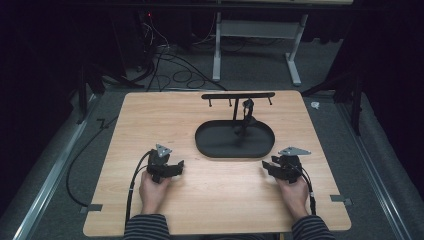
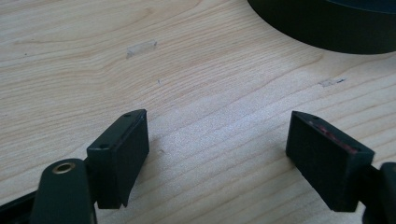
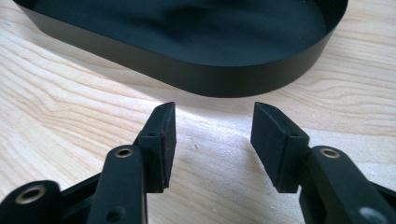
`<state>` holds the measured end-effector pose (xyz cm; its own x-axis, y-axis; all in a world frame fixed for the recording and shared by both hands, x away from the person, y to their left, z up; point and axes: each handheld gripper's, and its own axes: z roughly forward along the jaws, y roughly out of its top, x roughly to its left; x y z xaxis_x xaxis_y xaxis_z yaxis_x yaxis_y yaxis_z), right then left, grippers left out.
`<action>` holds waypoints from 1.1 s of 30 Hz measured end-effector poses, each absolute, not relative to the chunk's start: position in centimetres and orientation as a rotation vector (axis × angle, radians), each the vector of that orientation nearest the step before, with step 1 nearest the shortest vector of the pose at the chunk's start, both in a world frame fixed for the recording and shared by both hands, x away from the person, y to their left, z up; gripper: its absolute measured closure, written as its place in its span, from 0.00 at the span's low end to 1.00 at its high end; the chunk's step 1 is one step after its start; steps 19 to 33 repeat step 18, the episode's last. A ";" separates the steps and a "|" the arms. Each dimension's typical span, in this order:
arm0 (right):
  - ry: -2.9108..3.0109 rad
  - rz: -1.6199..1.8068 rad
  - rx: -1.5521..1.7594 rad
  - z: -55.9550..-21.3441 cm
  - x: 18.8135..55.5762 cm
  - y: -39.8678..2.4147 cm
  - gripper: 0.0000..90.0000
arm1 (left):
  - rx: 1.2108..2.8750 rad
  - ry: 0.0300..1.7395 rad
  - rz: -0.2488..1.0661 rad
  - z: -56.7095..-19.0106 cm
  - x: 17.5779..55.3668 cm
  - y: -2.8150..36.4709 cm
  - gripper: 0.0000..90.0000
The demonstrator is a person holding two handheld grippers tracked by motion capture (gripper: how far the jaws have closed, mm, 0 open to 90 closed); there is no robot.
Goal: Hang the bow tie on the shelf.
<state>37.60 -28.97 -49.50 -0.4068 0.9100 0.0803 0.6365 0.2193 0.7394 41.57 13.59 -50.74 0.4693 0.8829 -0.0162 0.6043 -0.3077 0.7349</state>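
Observation:
A black oval tray lies on the wooden table, with a T-shaped black rack rising from it. A small dark item hangs from the rack's bar; I cannot tell what it is. My left gripper rests on the table left of the tray, held in a hand. Its jaws stand wide open over bare wood, and the tray's wall is at the upper right. My right gripper sits right of the tray, open, nothing between its pads, facing the tray's wall.
Both forearms in striped sleeves come in from the table's near edge. Past the table's far edge are loose cables on the floor and the white legs of another desk. Bare wood lies between the two grippers.

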 end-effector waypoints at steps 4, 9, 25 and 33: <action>2.140 0.949 1.428 -49.9 37.8 -28.6 0.55 | 2.031 1.231 0.519 -50.7 41.6 13.6 0.24; 2.141 0.903 1.352 -50.1 37.7 -28.2 0.52 | 2.031 1.231 0.521 -50.7 41.6 13.6 0.24; 2.140 0.917 1.365 -50.2 37.7 -28.3 0.50 | 2.031 1.230 0.521 -50.7 41.6 13.6 0.24; 2.140 0.917 1.365 -50.2 37.7 -28.3 0.50 | 2.031 1.230 0.521 -50.7 41.6 13.6 0.24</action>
